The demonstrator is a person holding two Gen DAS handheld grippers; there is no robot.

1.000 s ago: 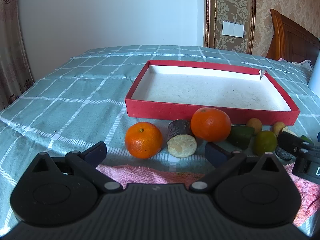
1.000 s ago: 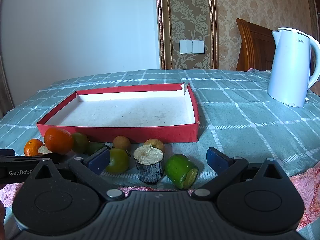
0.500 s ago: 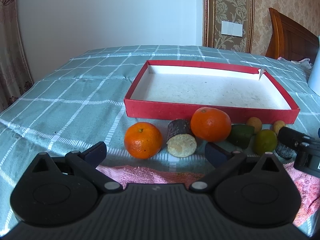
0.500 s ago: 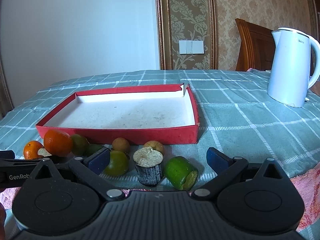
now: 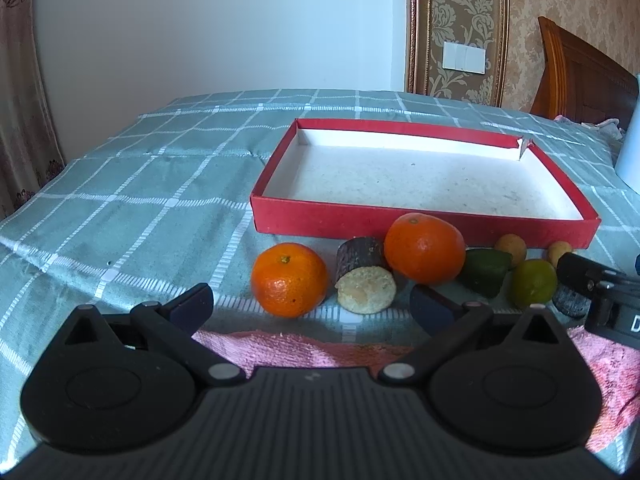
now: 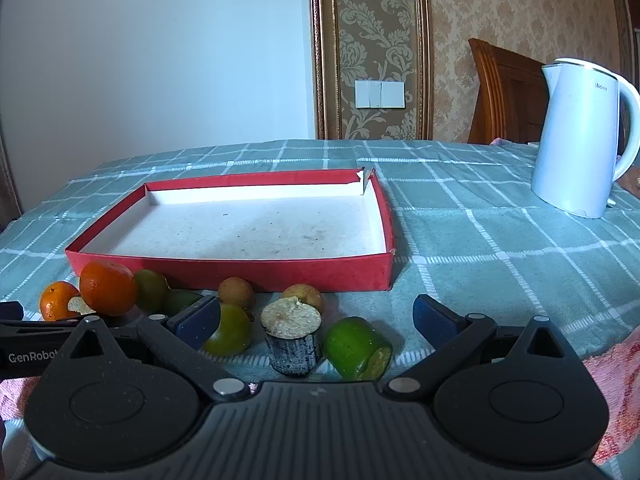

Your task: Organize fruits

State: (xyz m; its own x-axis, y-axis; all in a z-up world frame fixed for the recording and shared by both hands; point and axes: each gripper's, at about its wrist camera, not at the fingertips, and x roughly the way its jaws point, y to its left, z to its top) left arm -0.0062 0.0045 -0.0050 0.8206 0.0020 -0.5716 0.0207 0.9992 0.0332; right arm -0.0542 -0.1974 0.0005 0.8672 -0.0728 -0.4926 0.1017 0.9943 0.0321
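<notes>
A shallow red tray (image 5: 420, 222) (image 6: 224, 270) with a white floor lies on the checked cloth, and nothing is in it. Along its near wall sits a row of fruit. My left gripper (image 5: 310, 304) is open, just short of a small orange (image 5: 289, 279), a dark-skinned cut chunk (image 5: 362, 274) and a bigger orange (image 5: 424, 248). My right gripper (image 6: 316, 318) is open too, facing a green round fruit (image 6: 230, 330), an upright dark chunk (image 6: 292, 336), a cut green piece (image 6: 356, 348) and two small tan fruits (image 6: 236, 292).
A white electric kettle (image 6: 580, 140) stands on the cloth at the far right. A pink towel (image 5: 304, 348) lies under both grippers at the near edge. A wooden chair back (image 6: 504, 92) stands behind the table by the patterned wall.
Both grippers have drawn back and risen slightly, so the fruit row and tray sit a little lower in each view. Nothing was touched or moved.
</notes>
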